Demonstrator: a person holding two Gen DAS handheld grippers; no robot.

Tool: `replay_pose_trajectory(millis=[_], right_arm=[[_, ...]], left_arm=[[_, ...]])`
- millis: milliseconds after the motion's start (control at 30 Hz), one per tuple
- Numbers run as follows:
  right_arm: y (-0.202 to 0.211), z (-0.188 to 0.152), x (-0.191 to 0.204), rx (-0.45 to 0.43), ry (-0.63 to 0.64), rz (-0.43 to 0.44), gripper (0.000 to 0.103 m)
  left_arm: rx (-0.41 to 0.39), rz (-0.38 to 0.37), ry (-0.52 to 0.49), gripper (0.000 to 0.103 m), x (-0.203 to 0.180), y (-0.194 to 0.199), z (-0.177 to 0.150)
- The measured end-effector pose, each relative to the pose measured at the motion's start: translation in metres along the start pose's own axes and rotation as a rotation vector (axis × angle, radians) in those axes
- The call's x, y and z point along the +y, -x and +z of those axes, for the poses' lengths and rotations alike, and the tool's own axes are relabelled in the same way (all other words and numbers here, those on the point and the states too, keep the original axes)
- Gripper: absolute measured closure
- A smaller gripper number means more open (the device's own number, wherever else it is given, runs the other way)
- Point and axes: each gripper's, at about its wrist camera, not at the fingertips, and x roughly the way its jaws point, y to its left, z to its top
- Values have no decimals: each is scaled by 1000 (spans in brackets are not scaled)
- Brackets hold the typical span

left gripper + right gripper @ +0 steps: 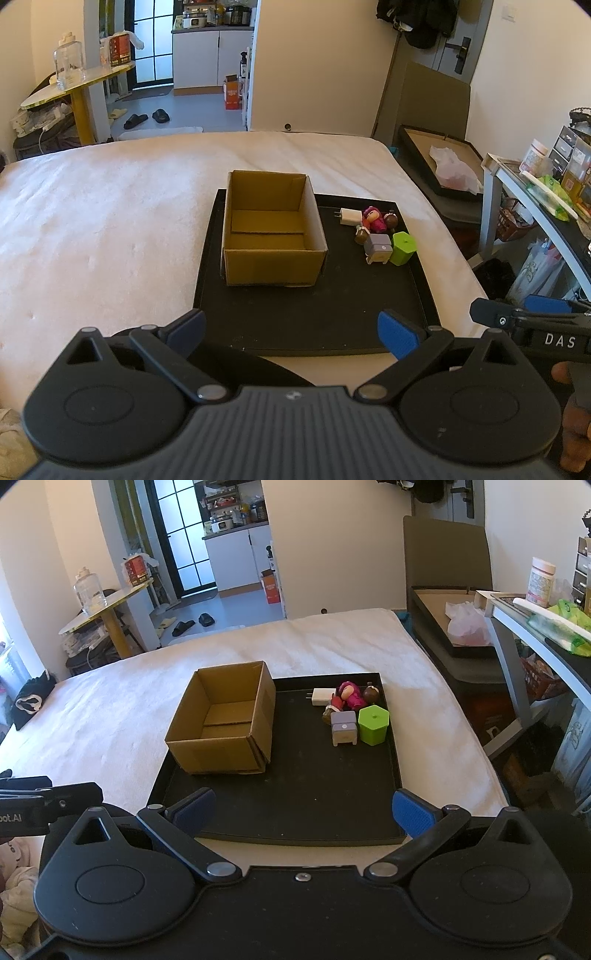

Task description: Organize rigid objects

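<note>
An open, empty cardboard box [271,229] [225,720] stands on the left part of a black tray [314,317] [295,794] on the bed. Right of it lies a cluster of small items: a white charger plug [349,216] [323,696], a pink doll figure [373,218] [351,695], a grey block [377,248] [344,728], a green hexagonal container [403,247] [373,724] and small brown figures [390,220] [370,693]. My left gripper [293,330] hangs open above the tray's near edge, holding nothing. My right gripper [304,810] is open too, also at the near edge.
The tray rests on a white mattress [110,221] [110,709]. To the right stand a shelf with jars and packets [546,184] [546,605] and a dark bin with a plastic bag [443,166] [458,627]. A yellow side table [74,88] [107,609] is far left.
</note>
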Motion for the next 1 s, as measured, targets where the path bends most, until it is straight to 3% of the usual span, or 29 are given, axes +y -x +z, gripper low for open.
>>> replay_pose_trajectory(millis=[1000], right_arm=[[2,1,-2,-9,5,1,0]], left_arm=[[-6,-1,8,4,3,4,0]])
